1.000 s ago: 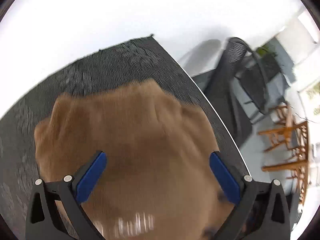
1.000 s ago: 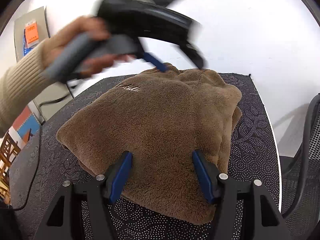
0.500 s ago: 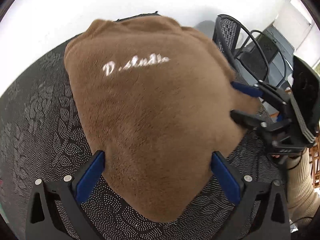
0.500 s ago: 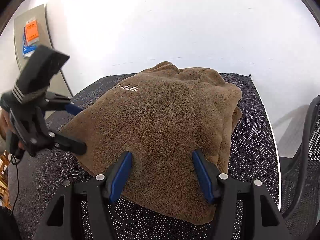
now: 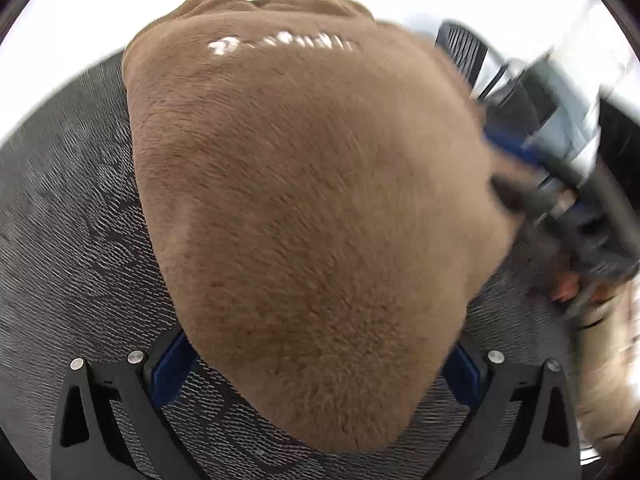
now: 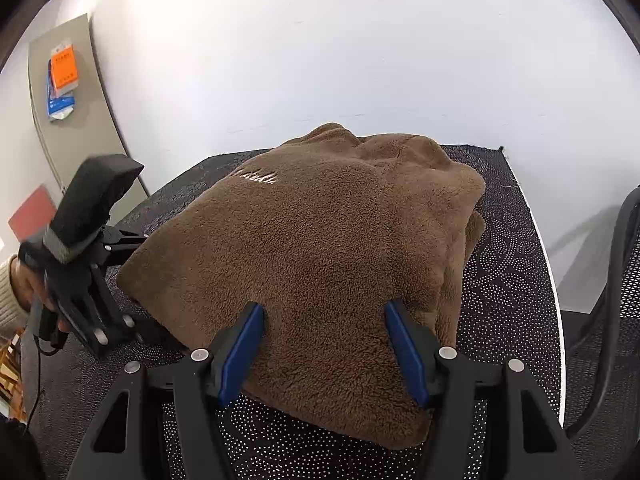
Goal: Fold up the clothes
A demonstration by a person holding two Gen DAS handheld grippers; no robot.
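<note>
1. A folded brown fleece garment (image 6: 320, 272) lay in a thick bundle on a dark patterned table cover (image 6: 504, 248), in front of a white wall (image 6: 320, 40).
2. White embroidered lettering (image 6: 256, 178) sat near the far left part of the garment's top layer; it was too small to read.
3. The right gripper (image 6: 324, 344) pointed down at the near edge of the bundle. Its blue pads (image 6: 240, 356) stood spread, one on each side of the fleece's near portion; whether they pressed on the cloth could not be told.
4. The left gripper (image 5: 316, 364) stood at the left edge of the bundle, as the right wrist view showed. Its jaws were spread wide, with the corner of the garment between them and the blue pads (image 5: 170, 364) partly hidden behind the cloth. Contact could not be confirmed.
5. A hand (image 6: 28, 284) with a cream ribbed sleeve (image 6: 6, 296) gripped the left gripper's handle.
6. A black mesh chair (image 6: 624, 280) stood beside the table's right edge.
7. A grey panel (image 6: 76, 92) with an orange label (image 6: 64, 68) leaned at the left wall.
</note>
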